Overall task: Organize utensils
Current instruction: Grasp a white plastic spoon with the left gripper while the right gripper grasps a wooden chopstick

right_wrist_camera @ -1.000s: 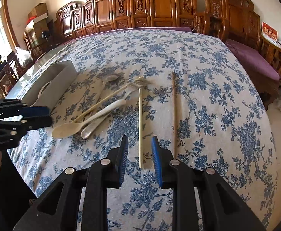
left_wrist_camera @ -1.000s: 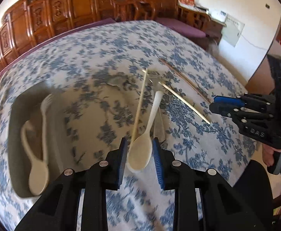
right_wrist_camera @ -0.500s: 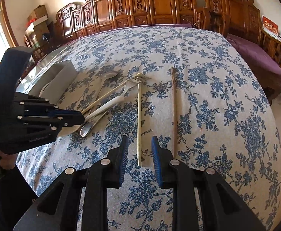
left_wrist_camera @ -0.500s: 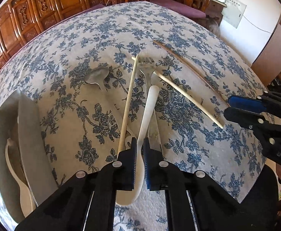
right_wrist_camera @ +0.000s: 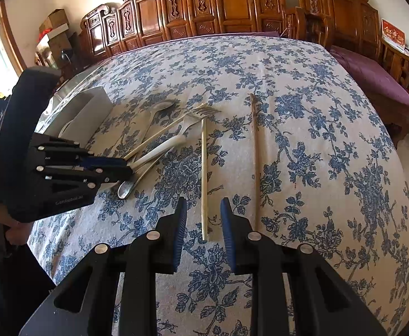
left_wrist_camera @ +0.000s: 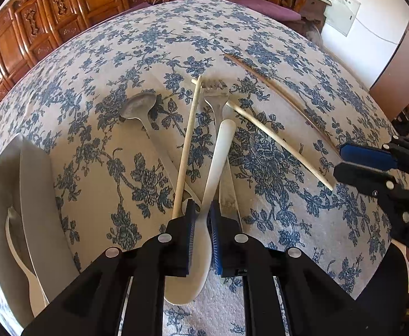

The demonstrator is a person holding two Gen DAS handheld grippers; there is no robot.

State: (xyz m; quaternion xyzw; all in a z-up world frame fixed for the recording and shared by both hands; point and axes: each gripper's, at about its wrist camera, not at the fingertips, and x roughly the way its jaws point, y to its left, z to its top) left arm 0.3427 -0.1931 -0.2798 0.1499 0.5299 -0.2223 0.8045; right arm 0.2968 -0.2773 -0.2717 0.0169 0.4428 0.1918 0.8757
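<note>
My left gripper (left_wrist_camera: 202,210) is shut on the white plastic spoon (left_wrist_camera: 218,154) near its bowl, low over the tablecloth. The spoon lies across a metal fork (left_wrist_camera: 217,95), a metal spoon (left_wrist_camera: 138,106) and a pale chopstick (left_wrist_camera: 187,145). A second pale chopstick (left_wrist_camera: 277,145) and a dark brown chopstick (left_wrist_camera: 277,92) lie to the right. My right gripper (right_wrist_camera: 203,210) is open, its fingers on either side of the near end of the pale chopstick (right_wrist_camera: 203,173). The dark chopstick (right_wrist_camera: 256,154) lies just right of it. The left gripper (right_wrist_camera: 109,165) shows at the left.
A white utensil tray (left_wrist_camera: 33,184) stands at the left with a white spoon (left_wrist_camera: 17,246) in it; it also shows in the right wrist view (right_wrist_camera: 84,112). Carved wooden chairs (right_wrist_camera: 232,2) line the far side. The table edge drops off at the right.
My left gripper went from open around the white spoon's bowl to shut on the spoon. The view drew back slightly. My right gripper stayed open over the pale chopstick.
</note>
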